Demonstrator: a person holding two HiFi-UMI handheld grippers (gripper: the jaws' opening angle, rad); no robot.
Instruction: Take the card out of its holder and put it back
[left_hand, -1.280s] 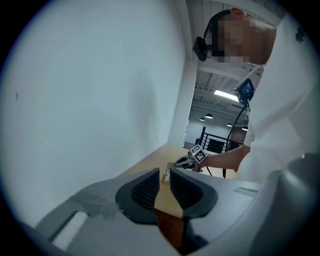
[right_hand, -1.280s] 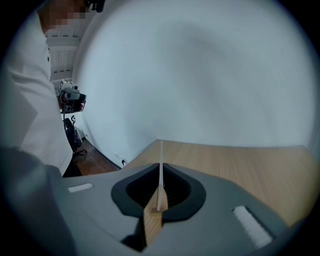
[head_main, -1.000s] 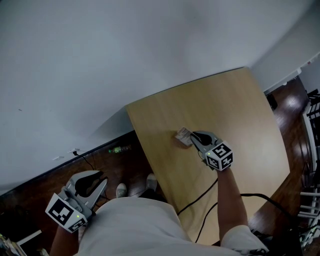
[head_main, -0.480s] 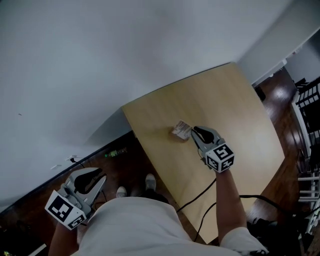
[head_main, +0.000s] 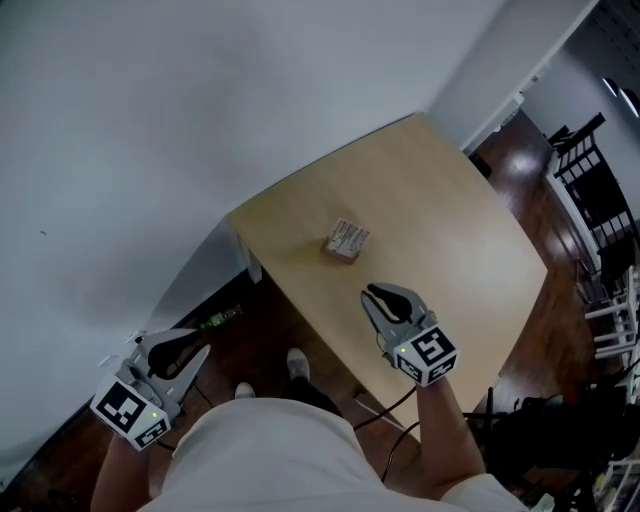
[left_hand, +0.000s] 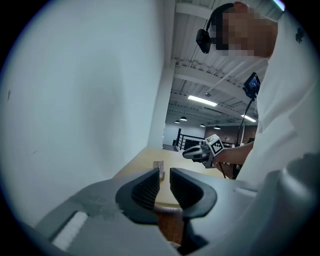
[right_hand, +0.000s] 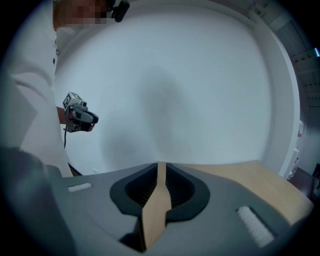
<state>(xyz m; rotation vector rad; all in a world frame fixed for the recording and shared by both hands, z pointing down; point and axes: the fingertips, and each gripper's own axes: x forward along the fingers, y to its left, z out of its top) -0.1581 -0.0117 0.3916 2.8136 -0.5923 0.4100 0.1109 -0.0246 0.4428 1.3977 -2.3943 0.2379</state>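
Fingers (right_hand: 144, 189) of right gripper (head_main: 375, 293) just opened, empty, withdrawn from holder (head_main: 346, 240)

Smooth matt pale-wood table (head_main: 450, 225)

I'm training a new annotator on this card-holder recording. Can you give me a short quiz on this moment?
1. True or false: the card holder lies on the table, touched by neither claw.
2. Which claw hangs off the table, over the dark floor?
3. What sits between the right claw's pads? A the card; B nothing; C a cable.
Key: 1 true. 2 the left claw. 3 B: its jaws have just been opening, with only a narrow gap and nothing in it.
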